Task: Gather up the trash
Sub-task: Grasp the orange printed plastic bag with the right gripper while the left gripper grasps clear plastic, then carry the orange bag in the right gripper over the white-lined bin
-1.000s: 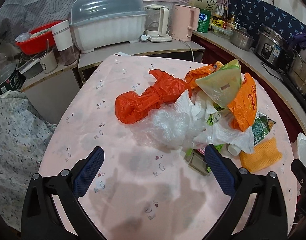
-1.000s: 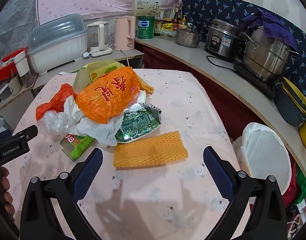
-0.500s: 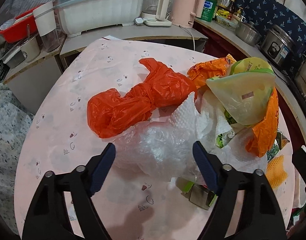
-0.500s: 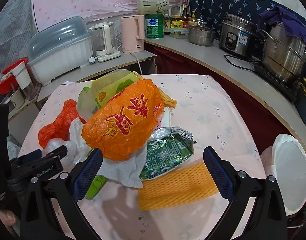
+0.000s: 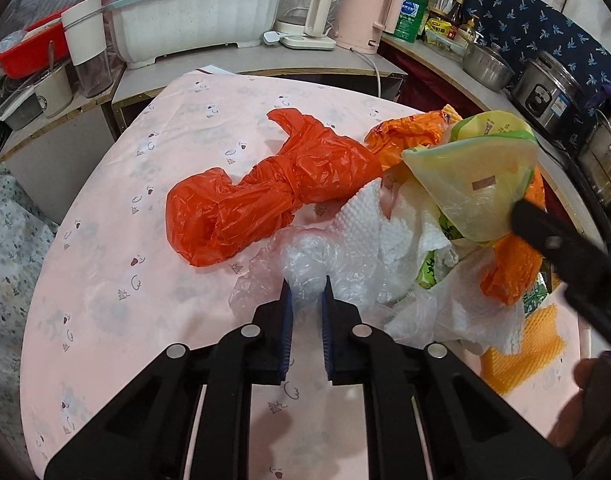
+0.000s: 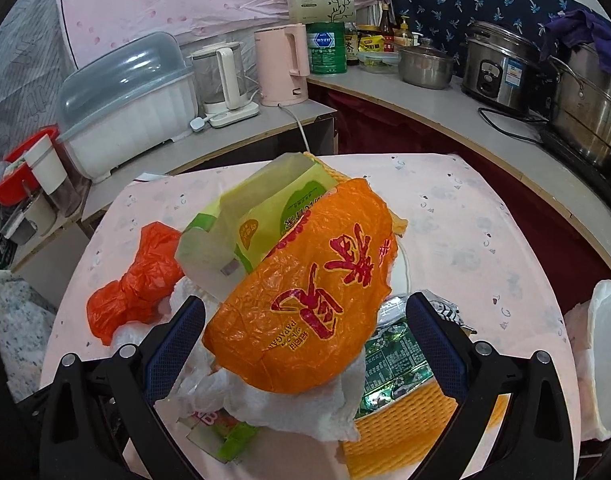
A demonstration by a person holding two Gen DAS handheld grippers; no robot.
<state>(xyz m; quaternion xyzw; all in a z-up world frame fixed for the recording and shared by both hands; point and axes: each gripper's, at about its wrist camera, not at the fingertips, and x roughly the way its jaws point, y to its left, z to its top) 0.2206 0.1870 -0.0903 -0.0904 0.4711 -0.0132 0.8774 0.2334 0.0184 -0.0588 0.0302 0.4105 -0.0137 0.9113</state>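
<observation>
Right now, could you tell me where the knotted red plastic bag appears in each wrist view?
Left wrist: the red plastic bag lies centre-left on the table, just beyond the closing left gripper.
Right wrist: it peeks out at left, behind the pile.
Shared landmark: the pink kettle on the counter.
</observation>
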